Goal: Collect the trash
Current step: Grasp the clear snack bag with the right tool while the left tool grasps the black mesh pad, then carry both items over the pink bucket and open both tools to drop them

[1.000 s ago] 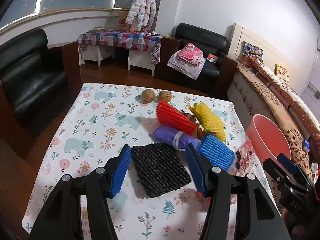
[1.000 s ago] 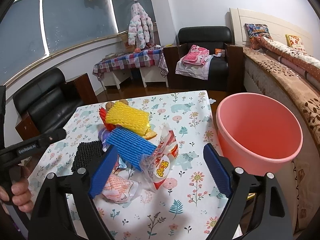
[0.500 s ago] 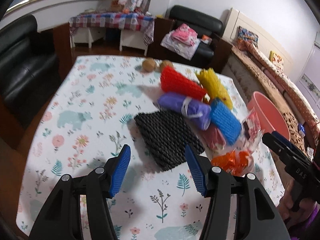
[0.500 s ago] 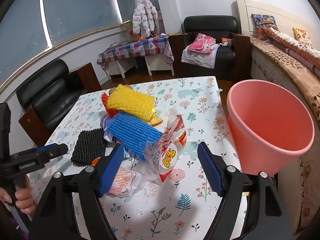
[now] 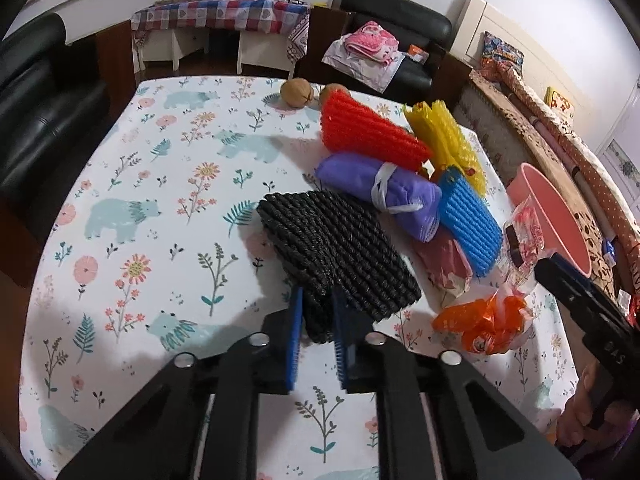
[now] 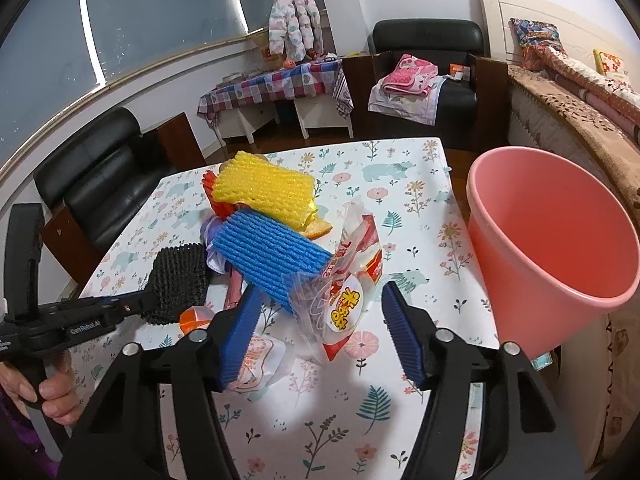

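Left wrist view shows the black foam net [image 5: 336, 256] pinched at its near corner by the left claw [image 5: 316, 332], whose jaws are closing on it; the corner bunches between the blue pads while the rest lies flat on the floral surface [image 5: 168, 184]. That makes 1 piece gripped and none yet in the pink bucket [image 6: 556, 248], which looks empty, so the task seems barely begun.

The net is coarse, ribbed and limp, likely to sag when lifted. Just beyond it sit a purple bundle [image 5: 380, 192], a red net [image 5: 368, 136], a yellow net [image 5: 448, 140] and a blue net [image 5: 468, 228]; an orange wrapper [image 5: 480, 320] lies beside it, toward the bucket.

The right claw [image 6: 320, 320] is half-wide and closing around a clear snack bag [image 6: 344, 300], not yet pressing it.
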`<act>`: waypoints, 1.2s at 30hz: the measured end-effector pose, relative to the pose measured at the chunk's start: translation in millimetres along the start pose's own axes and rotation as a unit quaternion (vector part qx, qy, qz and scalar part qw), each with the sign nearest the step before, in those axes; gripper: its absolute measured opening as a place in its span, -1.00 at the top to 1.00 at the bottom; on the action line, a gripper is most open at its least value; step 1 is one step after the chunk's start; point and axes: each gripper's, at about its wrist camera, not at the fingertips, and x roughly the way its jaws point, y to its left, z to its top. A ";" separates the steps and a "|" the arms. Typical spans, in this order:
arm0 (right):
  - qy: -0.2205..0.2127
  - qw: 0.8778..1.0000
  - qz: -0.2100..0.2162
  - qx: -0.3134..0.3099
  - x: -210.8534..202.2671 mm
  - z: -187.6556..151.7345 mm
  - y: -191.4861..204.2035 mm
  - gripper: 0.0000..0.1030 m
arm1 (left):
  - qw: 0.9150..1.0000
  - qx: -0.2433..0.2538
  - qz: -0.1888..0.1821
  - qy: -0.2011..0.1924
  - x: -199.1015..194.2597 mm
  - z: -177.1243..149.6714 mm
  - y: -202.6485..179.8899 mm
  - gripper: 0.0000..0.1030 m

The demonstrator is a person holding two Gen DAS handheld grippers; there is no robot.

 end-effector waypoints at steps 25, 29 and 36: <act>-0.033 0.999 0.029 0.016 -17.8 8.7 -11.6 0.60 | 0.996 0.001 -0.020 -0.087 -74.3 18.1 -6.8 0.80; -0.052 0.998 0.028 0.023 -28.6 11.4 -19.5 0.60 | 0.994 0.017 -0.034 -0.100 -80.2 22.6 -22.6 0.80; -0.087 0.995 0.000 0.042 -48.7 19.9 -46.8 0.60 | 0.991 0.046 -0.069 -0.109 -81.0 36.1 -64.1 0.80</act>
